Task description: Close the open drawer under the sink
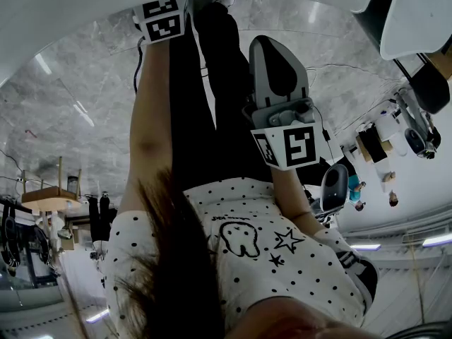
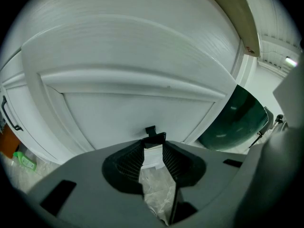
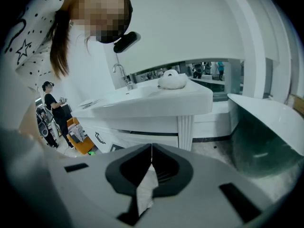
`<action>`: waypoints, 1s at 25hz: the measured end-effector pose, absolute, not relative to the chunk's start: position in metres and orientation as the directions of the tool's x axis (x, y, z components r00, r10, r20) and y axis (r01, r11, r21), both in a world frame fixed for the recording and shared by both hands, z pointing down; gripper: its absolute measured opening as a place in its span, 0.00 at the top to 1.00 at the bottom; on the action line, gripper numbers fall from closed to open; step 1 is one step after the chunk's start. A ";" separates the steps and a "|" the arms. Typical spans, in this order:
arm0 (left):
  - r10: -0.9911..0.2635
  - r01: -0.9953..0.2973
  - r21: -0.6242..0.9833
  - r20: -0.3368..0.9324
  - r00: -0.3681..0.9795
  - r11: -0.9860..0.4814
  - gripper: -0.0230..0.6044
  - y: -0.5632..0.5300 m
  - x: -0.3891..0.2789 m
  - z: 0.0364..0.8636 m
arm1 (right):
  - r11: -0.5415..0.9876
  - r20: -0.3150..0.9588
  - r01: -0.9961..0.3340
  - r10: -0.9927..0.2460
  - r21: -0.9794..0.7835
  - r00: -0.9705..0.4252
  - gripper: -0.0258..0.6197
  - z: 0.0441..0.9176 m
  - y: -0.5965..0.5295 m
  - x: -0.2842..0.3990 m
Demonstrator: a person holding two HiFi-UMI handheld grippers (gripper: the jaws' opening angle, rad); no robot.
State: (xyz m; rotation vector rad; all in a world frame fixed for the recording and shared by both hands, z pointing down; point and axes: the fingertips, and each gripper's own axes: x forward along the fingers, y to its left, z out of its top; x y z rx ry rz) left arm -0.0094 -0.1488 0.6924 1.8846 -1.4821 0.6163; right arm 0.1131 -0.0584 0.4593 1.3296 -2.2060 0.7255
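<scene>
A grey marble floor spreads below the person, and the right gripper view shows a white sink unit with a tap. The left gripper view is filled, close up, by a white panelled drawer front under a curved white top. How far out the drawer stands cannot be made out.

The left gripper has its jaws a little apart, tips right at a small black handle on that front. Whether they pinch it is unclear. The right gripper has its jaws closed together on nothing.
</scene>
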 end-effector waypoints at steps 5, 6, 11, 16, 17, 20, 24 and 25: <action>-0.667 -0.969 0.204 0.703 0.245 -0.141 0.78 -0.160 -0.007 0.692 | 0.397 0.627 -0.895 -0.650 -0.201 -0.429 0.94 0.460 -0.060 0.115; -0.668 -0.969 0.204 0.703 0.245 -0.141 0.78 -0.162 -0.007 0.691 | 0.398 0.627 -0.895 -0.650 -0.201 -0.429 0.94 0.460 -0.061 0.115; -0.669 -0.969 0.201 0.702 0.244 -0.142 0.78 -0.166 -0.009 0.691 | 0.397 0.629 -0.896 -0.650 -0.199 -0.427 0.94 0.459 -0.062 0.115; -0.671 -0.969 0.201 0.700 0.244 -0.144 0.78 -0.166 -0.010 0.690 | 0.396 0.629 -0.896 -0.650 -0.200 -0.427 0.94 0.459 -0.061 0.115; -0.671 -0.969 0.199 0.700 0.244 -0.144 0.78 -0.166 -0.010 0.690 | 0.396 0.629 -0.896 -0.649 -0.200 -0.427 0.94 0.459 -0.060 0.115; -0.673 -0.970 0.199 0.698 0.242 -0.142 0.78 -0.166 -0.011 0.689 | 0.397 0.630 -0.896 -0.648 -0.200 -0.428 0.94 0.459 -0.059 0.115; -0.676 -0.970 0.199 0.697 0.240 -0.138 0.77 -0.167 -0.011 0.690 | 0.399 0.629 -0.895 -0.649 -0.199 -0.429 0.94 0.459 -0.058 0.116; -0.677 -0.970 0.199 0.696 0.239 -0.138 0.77 -0.167 -0.012 0.691 | 0.401 0.628 -0.895 -0.649 -0.198 -0.429 0.94 0.460 -0.058 0.115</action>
